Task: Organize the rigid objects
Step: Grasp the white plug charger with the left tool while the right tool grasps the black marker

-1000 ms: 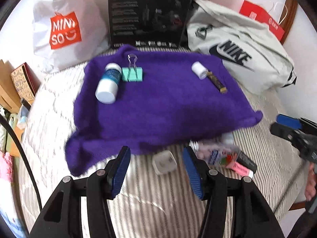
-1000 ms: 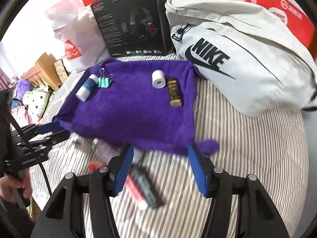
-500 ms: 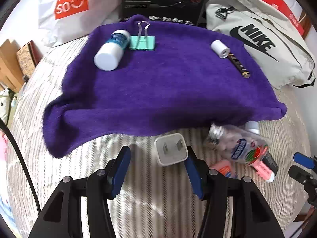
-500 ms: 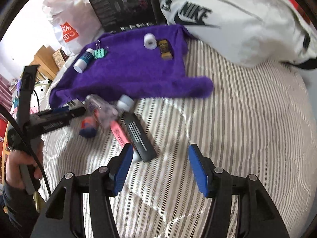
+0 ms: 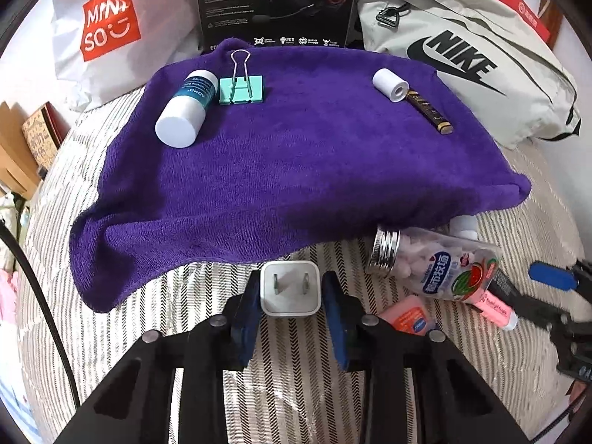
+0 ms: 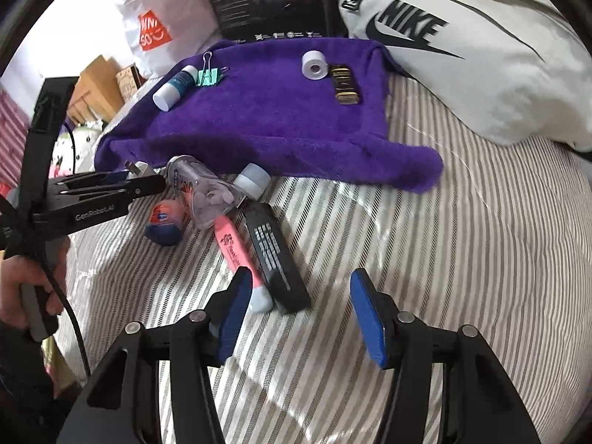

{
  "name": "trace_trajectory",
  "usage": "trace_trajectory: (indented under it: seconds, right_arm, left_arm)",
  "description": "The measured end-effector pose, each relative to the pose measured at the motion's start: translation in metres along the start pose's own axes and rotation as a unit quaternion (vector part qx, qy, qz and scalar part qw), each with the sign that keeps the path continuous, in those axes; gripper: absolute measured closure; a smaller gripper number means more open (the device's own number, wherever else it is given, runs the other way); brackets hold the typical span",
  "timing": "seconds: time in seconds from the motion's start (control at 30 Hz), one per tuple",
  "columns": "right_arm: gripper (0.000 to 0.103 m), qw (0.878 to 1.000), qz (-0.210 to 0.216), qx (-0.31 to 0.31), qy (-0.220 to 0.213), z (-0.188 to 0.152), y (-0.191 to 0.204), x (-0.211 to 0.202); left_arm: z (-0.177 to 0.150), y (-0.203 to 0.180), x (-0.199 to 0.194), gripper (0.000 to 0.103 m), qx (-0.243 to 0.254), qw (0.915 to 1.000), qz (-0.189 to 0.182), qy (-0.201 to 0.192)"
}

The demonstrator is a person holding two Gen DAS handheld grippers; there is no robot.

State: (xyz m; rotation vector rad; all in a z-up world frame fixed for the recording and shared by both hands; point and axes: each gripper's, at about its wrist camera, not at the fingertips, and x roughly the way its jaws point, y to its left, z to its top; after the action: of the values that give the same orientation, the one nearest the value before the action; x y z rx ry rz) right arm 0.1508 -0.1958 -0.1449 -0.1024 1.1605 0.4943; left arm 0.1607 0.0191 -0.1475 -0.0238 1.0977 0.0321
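Note:
My left gripper (image 5: pixel 290 298) is shut on a white plug charger (image 5: pixel 289 288), prongs up, on the striped bedcover just in front of the purple towel (image 5: pixel 296 170). On the towel lie a teal-and-white bottle (image 5: pixel 185 111), a green binder clip (image 5: pixel 242 88), a white roll (image 5: pixel 390 83) and a black-gold tube (image 5: pixel 429 111). My right gripper (image 6: pixel 296 299) hangs low over the bed, jaws closing. The near end of a black bar (image 6: pixel 277 259) lies between them untouched, and a pink highlighter (image 6: pixel 236 251) runs beside the left finger.
A clear candy jar (image 6: pixel 203 188), a small white-capped bottle (image 6: pixel 253 181) and an orange-blue case (image 6: pixel 164 222) lie at the towel's front edge. A Miniso bag (image 5: pixel 107 26), a black headset box (image 5: pixel 277 0) and a Nike bag (image 5: pixel 462 59) stand behind. A hand (image 6: pixel 26 288) holds the left gripper.
The left gripper came down over the white charger and closed on it. The right gripper dropped toward the black bar and highlighter, its jaws a little narrower.

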Motion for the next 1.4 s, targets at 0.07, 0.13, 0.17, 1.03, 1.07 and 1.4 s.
trace_trajectory:
  seconds: [0.07, 0.13, 0.17, 1.03, 1.07, 1.4]
  right_arm:
    - [0.063, 1.0, 0.004, -0.013, 0.005, 0.005, 0.003, 0.006]
    - [0.064, 1.0, 0.005, -0.027, 0.012, 0.009, 0.007, 0.011]
    - [0.065, 0.999, 0.003, -0.035, 0.013, 0.011, 0.009, 0.013]
    - [0.082, 0.986, -0.009, -0.155, 0.053, 0.033, 0.032, 0.036]
    - [0.082, 0.988, -0.014, -0.145, 0.052, 0.034, 0.028, 0.035]
    - [0.081, 0.998, -0.052, -0.006, 0.029, 0.006, -0.015, 0.018]
  left_arm:
    - [0.0, 0.0, 0.0, 0.076, 0.006, 1.0, 0.0, -0.001]
    - [0.0, 0.002, 0.0, 0.076, 0.003, 1.0, -0.005, 0.0]
    - [0.001, 0.004, 0.0, 0.076, -0.001, 1.0, -0.008, 0.0]
    - [0.0, 0.009, -0.002, 0.076, 0.005, 0.9997, -0.024, 0.001]
    - [-0.002, 0.009, -0.003, 0.076, 0.01, 0.9997, -0.021, 0.003]
    - [-0.006, 0.013, -0.005, 0.076, 0.026, 0.9997, 0.002, -0.004]
